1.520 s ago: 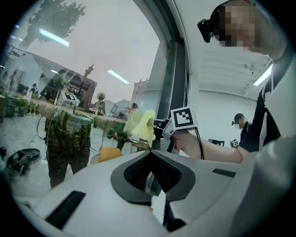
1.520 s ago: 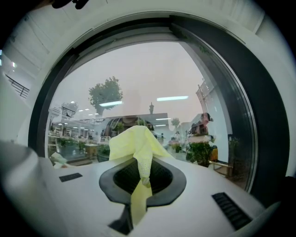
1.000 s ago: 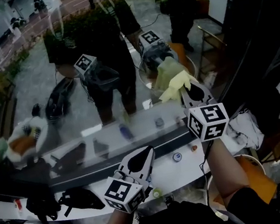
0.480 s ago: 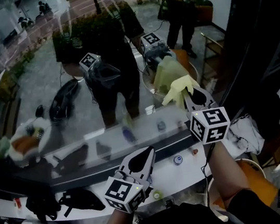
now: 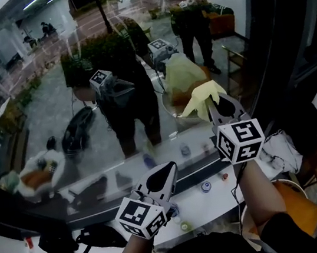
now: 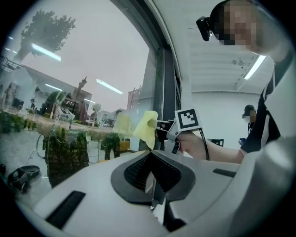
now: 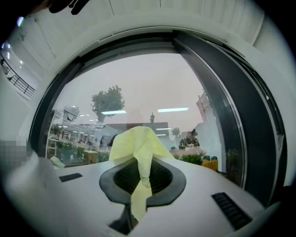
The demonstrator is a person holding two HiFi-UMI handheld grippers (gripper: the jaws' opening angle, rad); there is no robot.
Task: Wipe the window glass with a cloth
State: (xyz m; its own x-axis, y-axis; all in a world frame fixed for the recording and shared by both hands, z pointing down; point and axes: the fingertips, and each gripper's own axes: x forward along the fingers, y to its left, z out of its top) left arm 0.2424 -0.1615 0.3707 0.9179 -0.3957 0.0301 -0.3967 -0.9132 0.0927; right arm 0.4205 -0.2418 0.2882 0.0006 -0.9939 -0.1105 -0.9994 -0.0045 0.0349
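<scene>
A yellow cloth [image 5: 202, 94] is pinched in my right gripper [image 5: 214, 103], which is shut on it and holds it up against the window glass [image 5: 50, 80] at the right. In the right gripper view the cloth [image 7: 138, 141] bunches out over the jaws of the gripper [image 7: 141, 180], with the glass [image 7: 138, 83] right behind it. My left gripper [image 5: 166, 172] hangs lower, near the sill, shut with nothing in it. From the left gripper [image 6: 152, 178], the left gripper view takes in the cloth [image 6: 146, 129] and the right gripper [image 6: 162, 131] beside the glass [image 6: 69, 92].
A dark window frame [image 5: 286, 31] runs down the right side. The white sill [image 5: 214, 197] carries small caps [image 5: 206, 187] and a black bag [image 5: 57, 240]. A white rag [image 5: 282, 151] lies at the right. The glass mirrors the person and both grippers.
Both grippers have risen a little against the sill, and the view has tilted upward. The cloth stays pinched in the right gripper, pressed to the glass.
</scene>
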